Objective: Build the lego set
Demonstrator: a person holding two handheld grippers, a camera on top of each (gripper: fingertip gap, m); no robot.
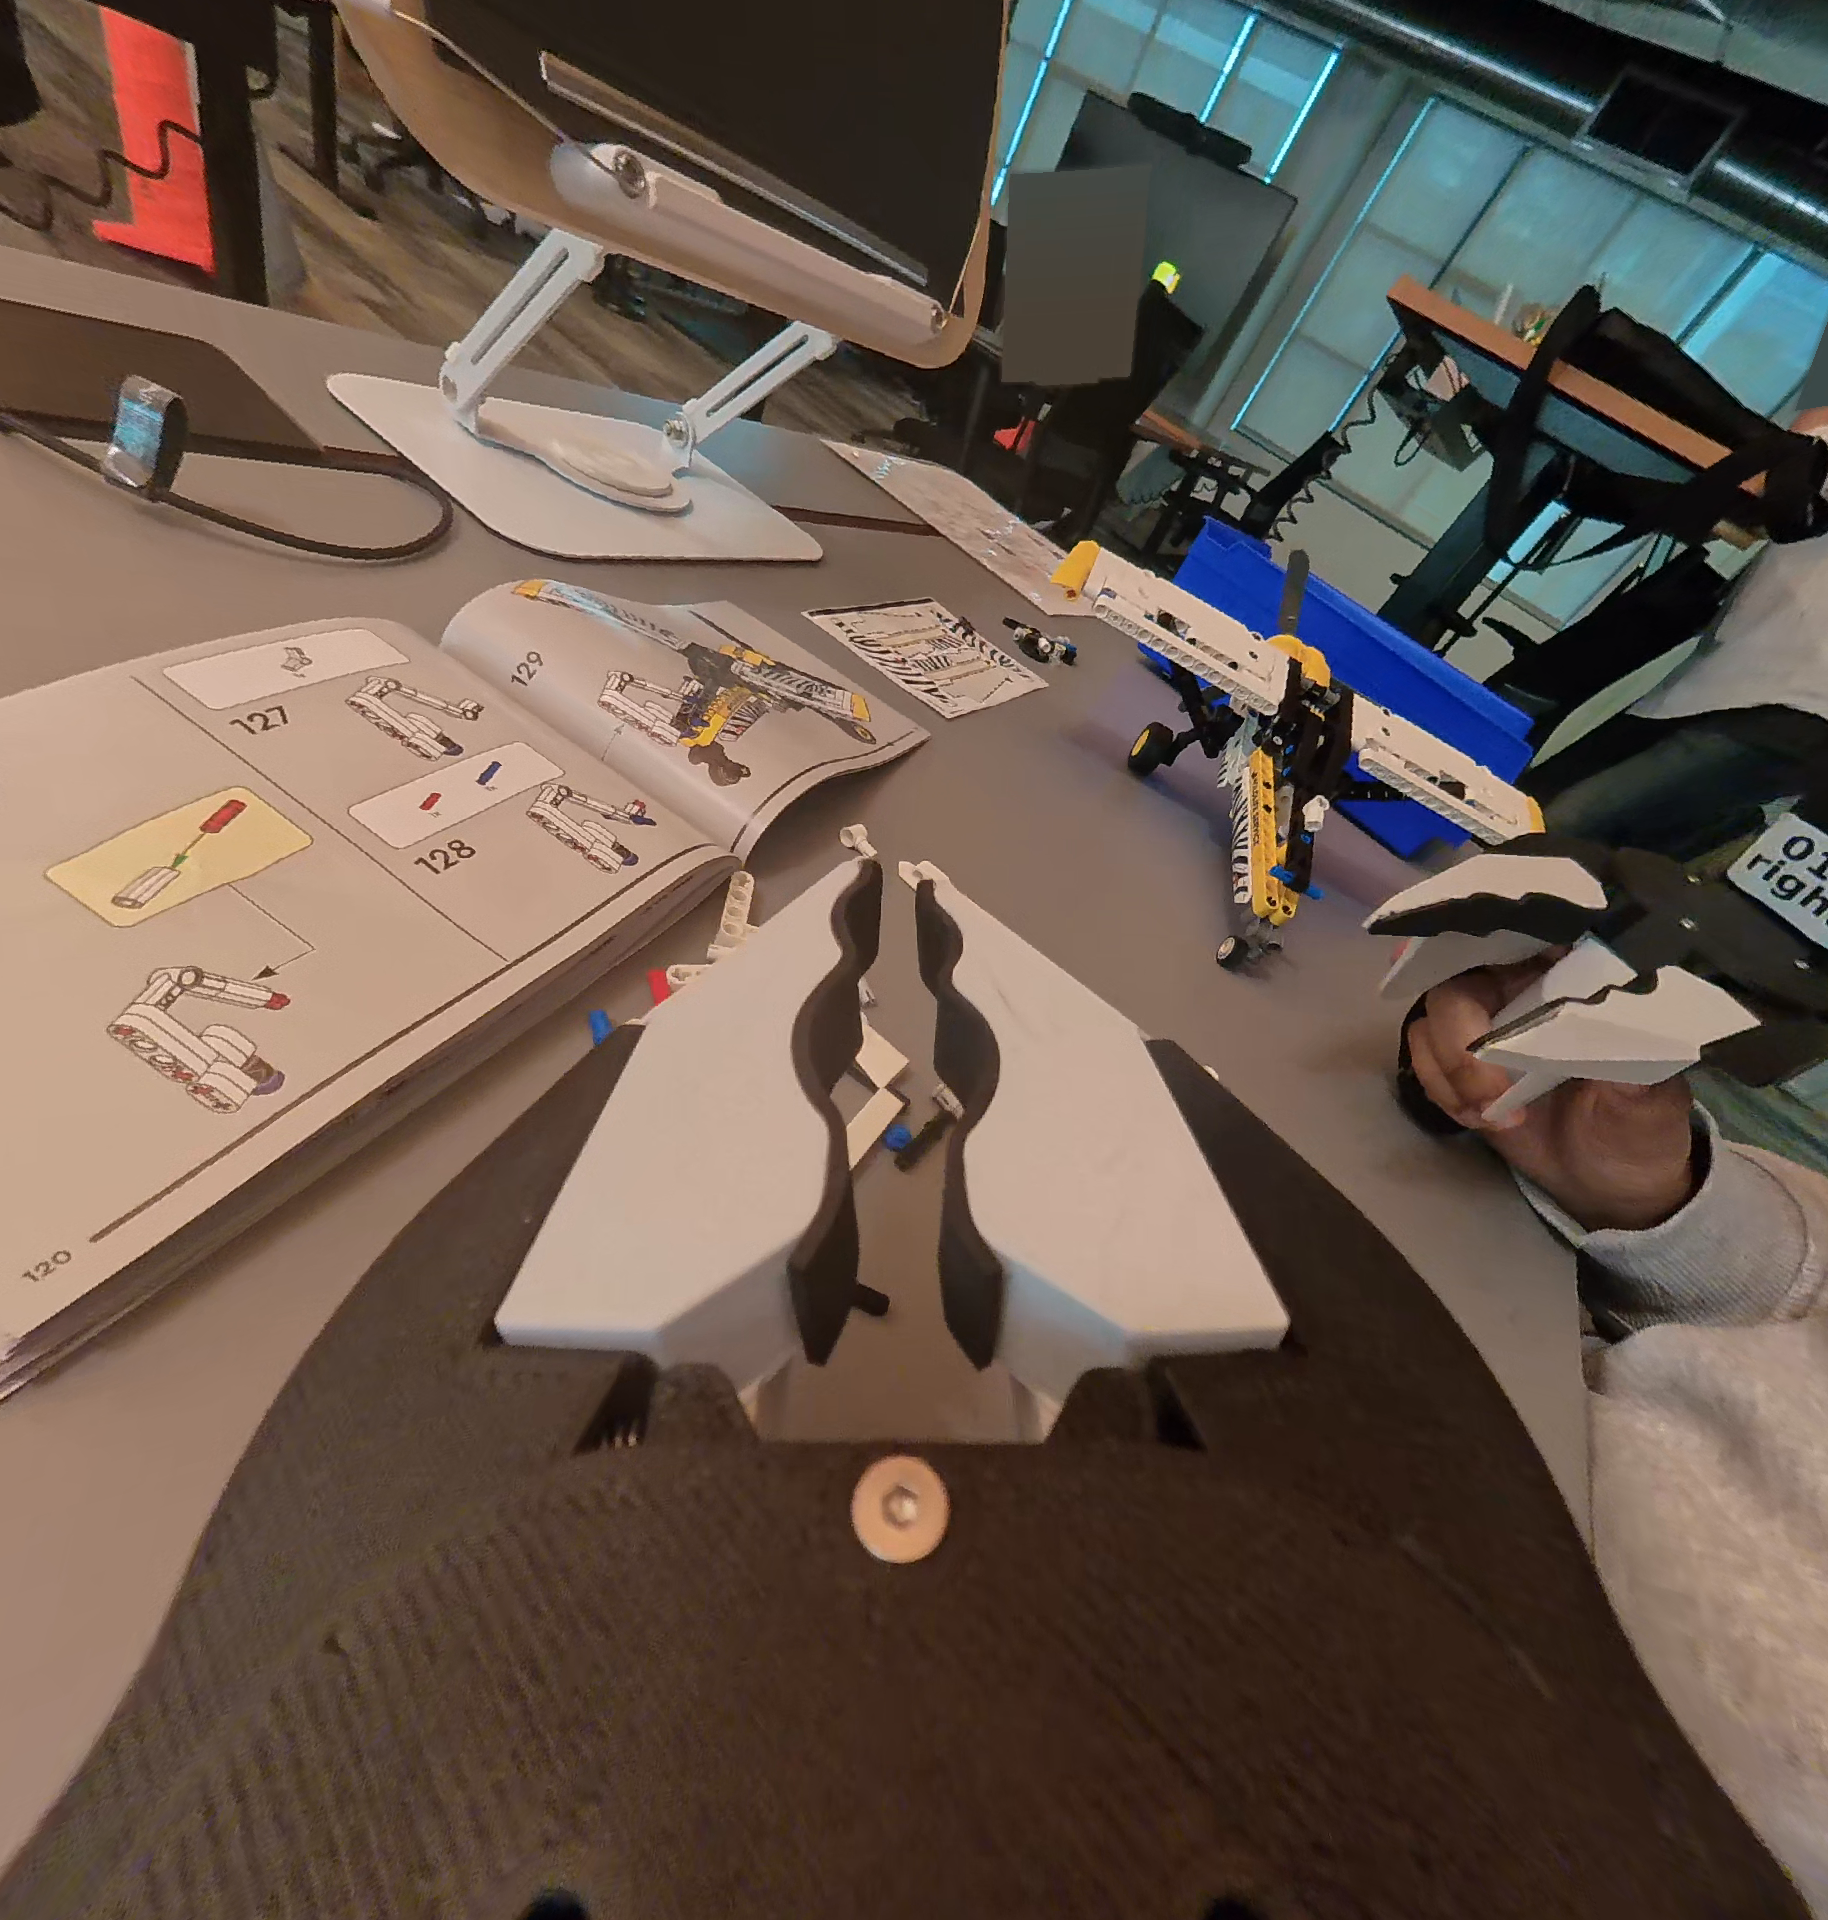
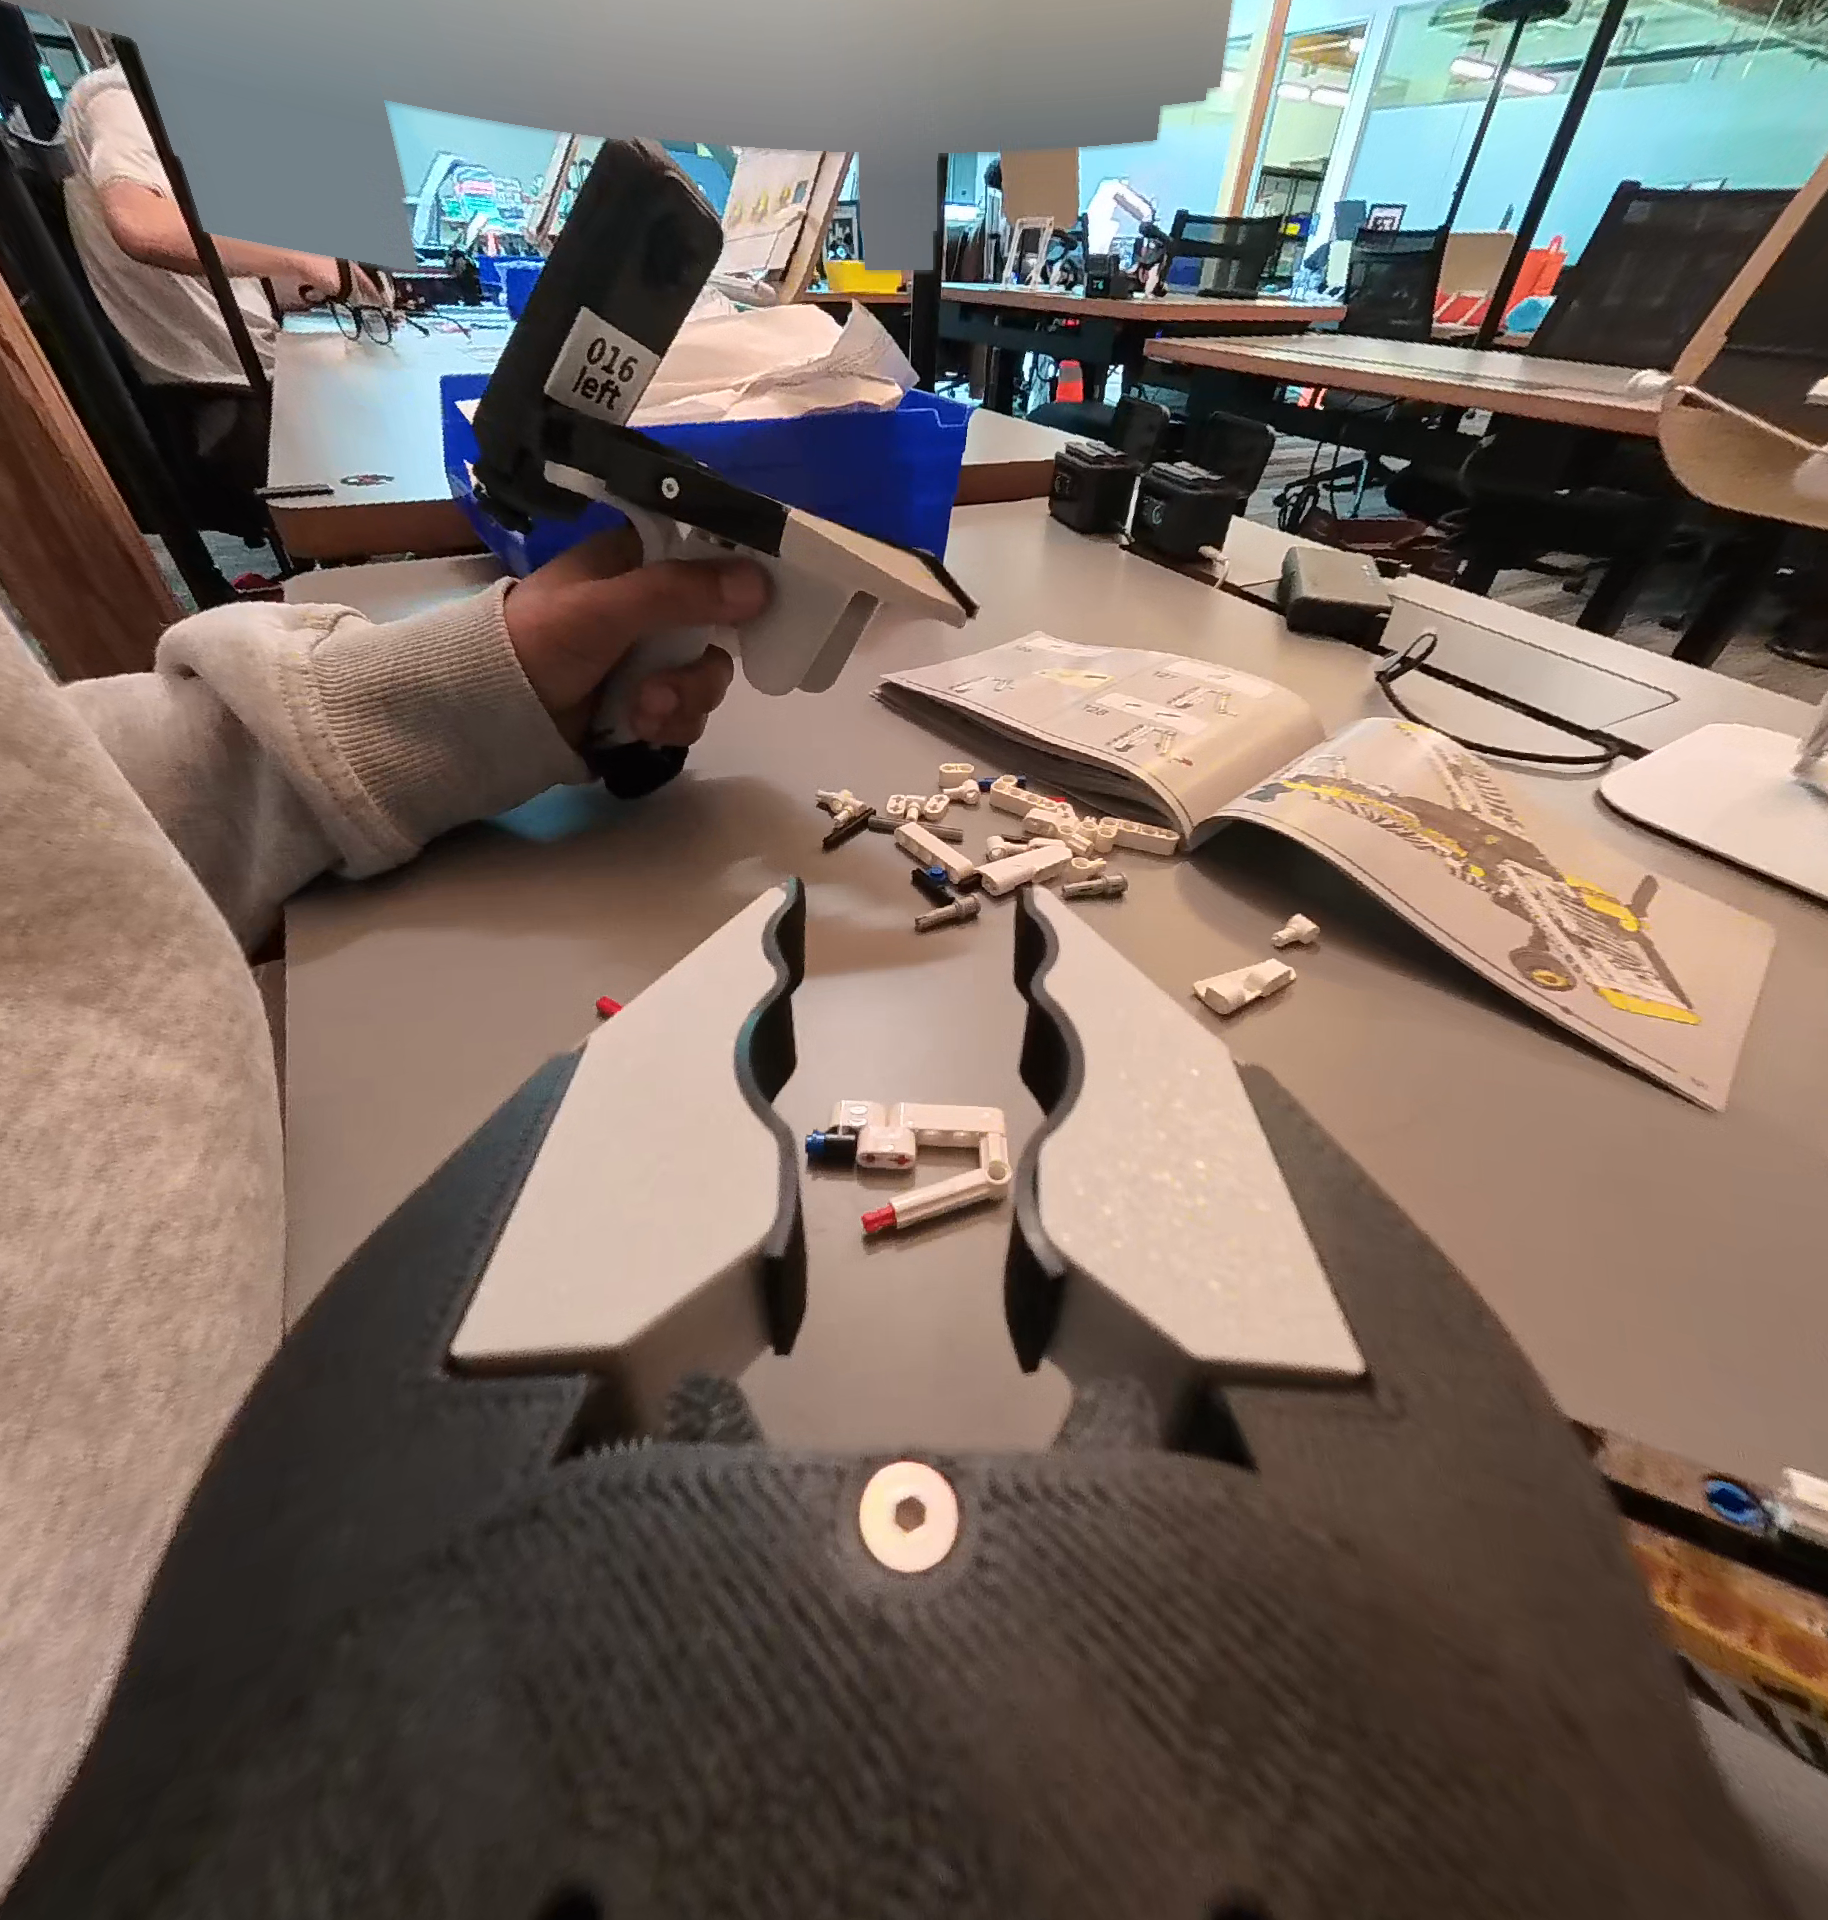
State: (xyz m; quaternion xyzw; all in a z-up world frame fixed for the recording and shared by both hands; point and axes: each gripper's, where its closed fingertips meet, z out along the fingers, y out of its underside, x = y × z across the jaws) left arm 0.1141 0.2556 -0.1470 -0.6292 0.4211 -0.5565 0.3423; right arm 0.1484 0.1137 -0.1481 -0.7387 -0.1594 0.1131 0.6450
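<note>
My right gripper [image 2: 910,899] is open and empty, hovering over the table with a small white sub-assembly [image 2: 920,1148] lying between and below its fingers; the piece has a blue pin and a red pin. A pile of loose white, grey and black pieces [image 2: 1003,831] lies just beyond. My left gripper [image 1: 896,871] is almost shut with only a narrow gap and holds nothing; small pieces [image 1: 920,1122] show on the table through the gap. It also shows side-on in the right wrist view [image 2: 931,592], held above the table. A yellow and white plane model [image 1: 1284,727] stands to the right.
An open instruction booklet [image 1: 370,831] lies left of the pieces. A blue bin [image 1: 1409,675] stands behind the plane. A sticker sheet [image 1: 925,655], a laptop stand [image 1: 577,468] and a black cable [image 1: 266,520] are at the back. My right gripper [image 1: 1429,1018] shows at the right. My hands' fingertips stand some 15 centimeters from each other.
</note>
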